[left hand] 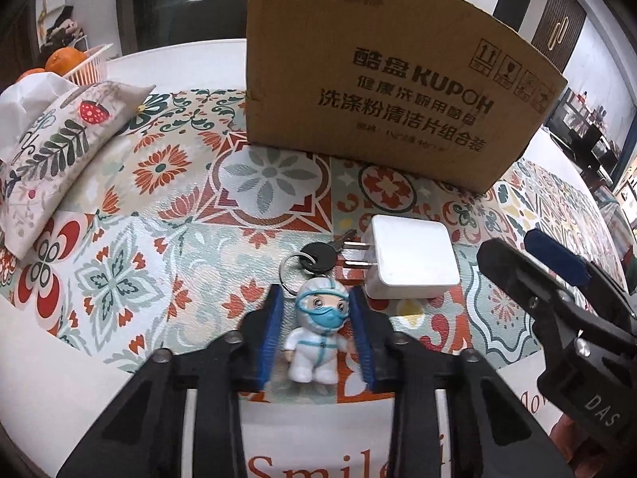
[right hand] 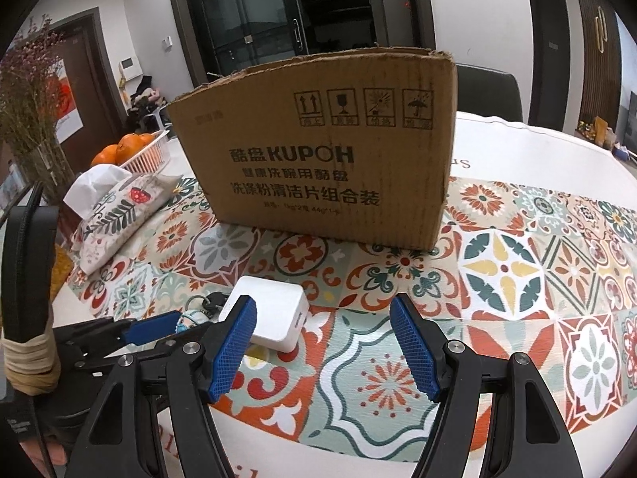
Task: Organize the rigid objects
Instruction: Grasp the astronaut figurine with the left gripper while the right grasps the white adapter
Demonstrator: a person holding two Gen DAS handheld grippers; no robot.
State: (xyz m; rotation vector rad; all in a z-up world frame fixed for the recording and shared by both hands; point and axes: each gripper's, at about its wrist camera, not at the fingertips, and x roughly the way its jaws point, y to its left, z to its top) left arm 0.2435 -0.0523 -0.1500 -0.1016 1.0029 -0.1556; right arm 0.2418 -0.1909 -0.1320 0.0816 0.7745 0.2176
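Blue pads of my left claw [left hand: 316,334] bracket the figurine [left hand: 318,334] on the counter [left hand: 119,215]; whether they grip it yet, I cannot tell. Its ring links to a key [left hand: 320,257] touching the charger [left hand: 412,257]. My right claw [right hand: 324,348] hangs wide open and empty, probably ready for the charger. Behind stands the box [right hand: 318,159], the likely destination.

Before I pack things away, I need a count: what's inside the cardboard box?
Cannot tell. Both views show only the outer walls of the cardboard box; its top edge hides the inside. The white charger and figurine keychain lie outside, in front.
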